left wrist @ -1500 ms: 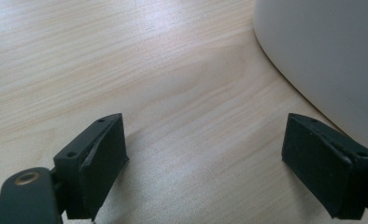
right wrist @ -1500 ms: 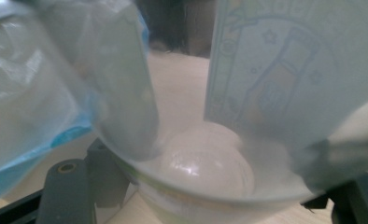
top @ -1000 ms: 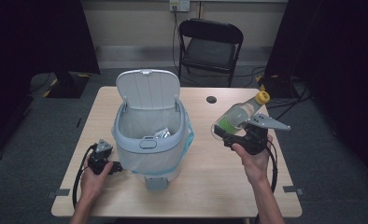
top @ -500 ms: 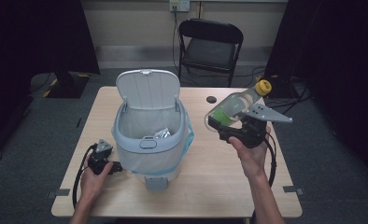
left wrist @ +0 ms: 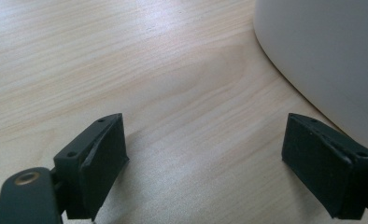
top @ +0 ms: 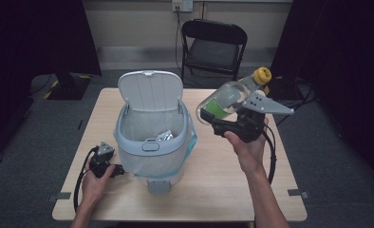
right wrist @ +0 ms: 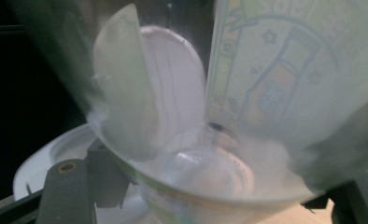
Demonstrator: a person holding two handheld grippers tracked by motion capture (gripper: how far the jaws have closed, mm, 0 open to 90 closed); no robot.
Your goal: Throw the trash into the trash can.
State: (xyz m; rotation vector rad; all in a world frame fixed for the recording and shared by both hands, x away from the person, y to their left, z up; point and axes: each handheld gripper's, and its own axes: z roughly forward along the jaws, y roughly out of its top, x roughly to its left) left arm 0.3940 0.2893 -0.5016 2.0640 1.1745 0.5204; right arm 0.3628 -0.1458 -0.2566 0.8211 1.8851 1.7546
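Note:
A clear plastic bottle (top: 228, 97) with a yellow cap (top: 261, 75) and a green label hangs tilted in the air, right of the bin. My right gripper (top: 212, 116) is shut on its lower end. In the right gripper view the bottle (right wrist: 266, 93) spans the gap between the jaws of the right gripper (right wrist: 215, 196). A white pedal bin (top: 149, 159) stands mid-table with its lid (top: 149, 90) up. On the table by the bin's left side lies my left gripper (top: 114, 166). The left gripper (left wrist: 210, 168) stands open over bare wood, the bin wall (left wrist: 327, 60) close by.
Crumpled wrappers (top: 165, 137) lie inside the bin, and a blue liner (top: 193, 137) hangs at its right side. The pedal (top: 157, 186) sticks out toward the table's front edge. A black folding chair (top: 213, 45) stands behind the table.
My right gripper has risen with the bottle and drifted left toward the bin. The left gripper has stayed where it was.

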